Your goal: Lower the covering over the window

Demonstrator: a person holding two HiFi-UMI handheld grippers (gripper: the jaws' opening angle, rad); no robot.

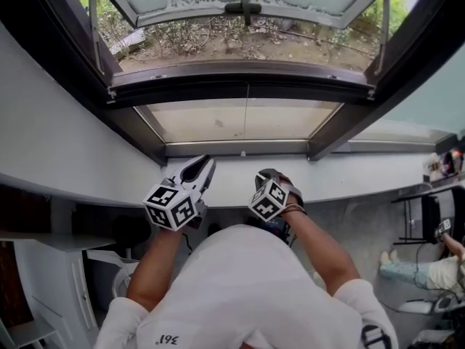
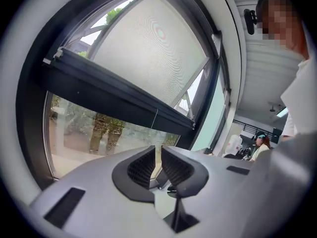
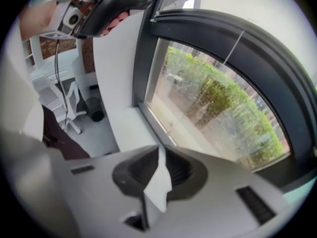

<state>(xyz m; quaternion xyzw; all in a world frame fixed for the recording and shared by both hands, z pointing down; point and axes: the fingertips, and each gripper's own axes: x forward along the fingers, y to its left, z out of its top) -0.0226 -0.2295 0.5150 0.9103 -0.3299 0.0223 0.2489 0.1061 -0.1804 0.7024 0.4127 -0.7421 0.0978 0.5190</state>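
Observation:
A dark blind bar (image 1: 240,86) (image 2: 114,90) crosses the window partway down, with pale mesh fabric (image 2: 153,48) above it. A thin pull cord (image 1: 245,118) (image 2: 156,119) (image 3: 232,47) hangs from the bar's middle. My left gripper (image 1: 209,161) (image 2: 159,150) points up at the window just below the cord. Its jaws stand almost together with a narrow gap, and the cord lines up with that gap; I cannot tell whether it reaches between the pads. My right gripper (image 1: 263,174) (image 3: 161,155) is beside it over the sill, shut on a white folded piece (image 3: 158,182).
A white sill (image 1: 349,177) runs under the window, and dark frame posts stand at both sides. An outward-tilted pane with a handle (image 1: 243,7) is at the top. A white chair (image 3: 54,95) is on the floor at left. A seated person (image 1: 436,267) is at far right.

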